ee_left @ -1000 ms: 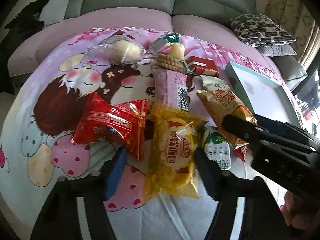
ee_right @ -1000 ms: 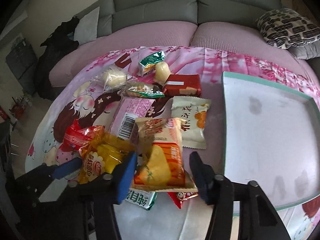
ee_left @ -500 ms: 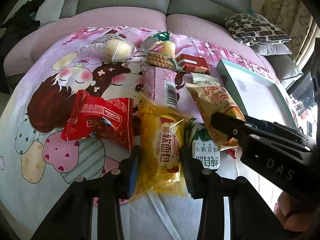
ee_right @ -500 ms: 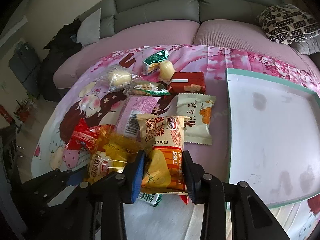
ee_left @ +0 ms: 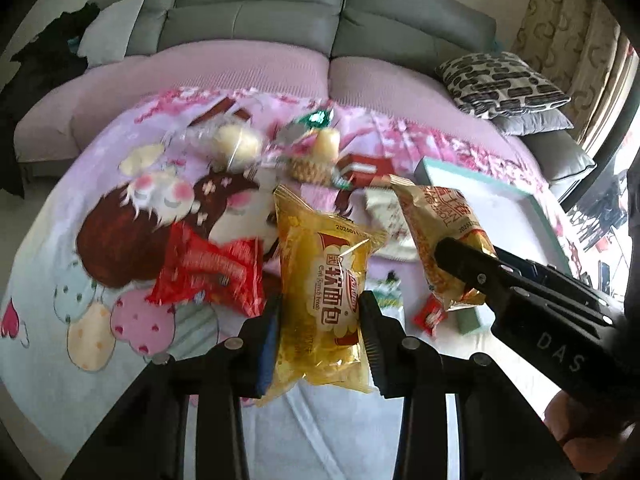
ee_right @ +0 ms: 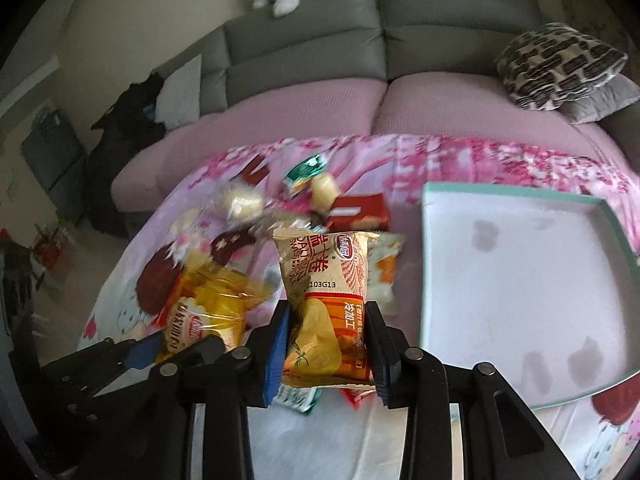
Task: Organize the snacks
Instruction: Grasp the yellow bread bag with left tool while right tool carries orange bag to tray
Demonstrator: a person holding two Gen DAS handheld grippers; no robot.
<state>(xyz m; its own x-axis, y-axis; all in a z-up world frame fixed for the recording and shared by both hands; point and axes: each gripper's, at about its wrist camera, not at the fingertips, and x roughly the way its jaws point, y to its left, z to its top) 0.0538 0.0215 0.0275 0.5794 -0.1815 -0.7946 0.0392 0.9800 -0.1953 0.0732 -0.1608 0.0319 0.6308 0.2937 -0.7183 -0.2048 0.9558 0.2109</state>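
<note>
Snacks lifted above the cartoon-print cloth (ee_left: 60, 264), yellow bread packet (ee_left: 324, 288) clamped in left tongs (ee_left: 320, 320), egg-roll packet (ee_right: 326, 308) clamped in right tongs (ee_right: 326, 344), both packets' long axes pointing away from the tongs, teal tray (ee_right: 432, 264) just right.

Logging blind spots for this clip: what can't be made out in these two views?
- Green-and-white packet: right wrist view, mostly hidden under the held orange packet and right gripper.
- Far snacks around the red box: left wrist view, motion-blurred, labels unreadable.
- Tray: right wrist view, right side cut off by the frame edge.
- Yellow bread packet: lower end hidden behind left gripper.
</note>
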